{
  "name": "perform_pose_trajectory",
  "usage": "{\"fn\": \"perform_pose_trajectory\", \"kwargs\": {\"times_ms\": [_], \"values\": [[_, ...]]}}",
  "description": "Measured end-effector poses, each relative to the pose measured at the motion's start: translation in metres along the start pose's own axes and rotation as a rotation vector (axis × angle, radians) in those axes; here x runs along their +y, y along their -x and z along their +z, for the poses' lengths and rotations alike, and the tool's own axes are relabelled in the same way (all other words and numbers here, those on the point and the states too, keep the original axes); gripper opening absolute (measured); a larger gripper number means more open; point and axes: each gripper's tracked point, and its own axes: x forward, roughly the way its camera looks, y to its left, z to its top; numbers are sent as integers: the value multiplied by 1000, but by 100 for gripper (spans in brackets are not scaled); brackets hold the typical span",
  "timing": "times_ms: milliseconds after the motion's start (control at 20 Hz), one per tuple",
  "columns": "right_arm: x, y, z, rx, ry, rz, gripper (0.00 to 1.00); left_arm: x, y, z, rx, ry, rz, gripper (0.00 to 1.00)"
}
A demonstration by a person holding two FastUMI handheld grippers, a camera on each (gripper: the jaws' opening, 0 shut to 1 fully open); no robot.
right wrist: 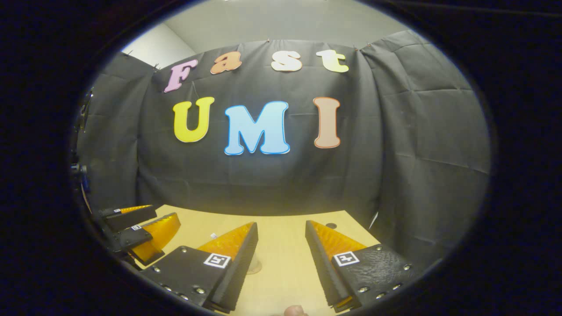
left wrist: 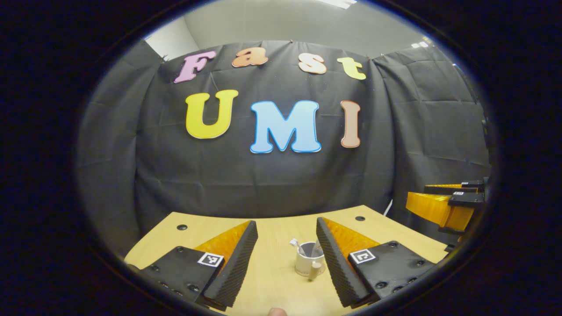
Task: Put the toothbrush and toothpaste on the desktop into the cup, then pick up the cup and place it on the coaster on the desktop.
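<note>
Left gripper point(left wrist: 285, 259) jaws spread, empty; cup point(left wrist: 308, 263) ahead between them, nearer right jaw, toothbrush point(left wrist: 297, 244) inside. Likely rigid, light, top-heavy: grip mid-wall. Right gripper point(right wrist: 281, 259) released; coaster point(right wrist: 253, 267) by left jaw.

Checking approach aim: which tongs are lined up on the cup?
The left tongs: the cup, toothbrush inside, stands on the desktop ahead, between their open fingers. The right tongs hang off to its right.

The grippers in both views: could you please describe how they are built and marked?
Left gripper and right gripper each have two wedge-shaped fingers with ribbed inner faces, bolted to black plates that carry a small square black-and-white marker tag.
</note>
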Motion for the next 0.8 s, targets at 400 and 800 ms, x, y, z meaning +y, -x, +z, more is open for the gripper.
{"fn": "perform_pose_trajectory", "kwargs": {"times_ms": [400, 800], "values": [[-50, 0, 11, -64, -14, 56, 70, -20, 10, 28, -140, 26, 125, 88], [-57, -2, 21, -130, 28, 73, 70, -34, 33, 35, -163, 72, 134, 96]]}}
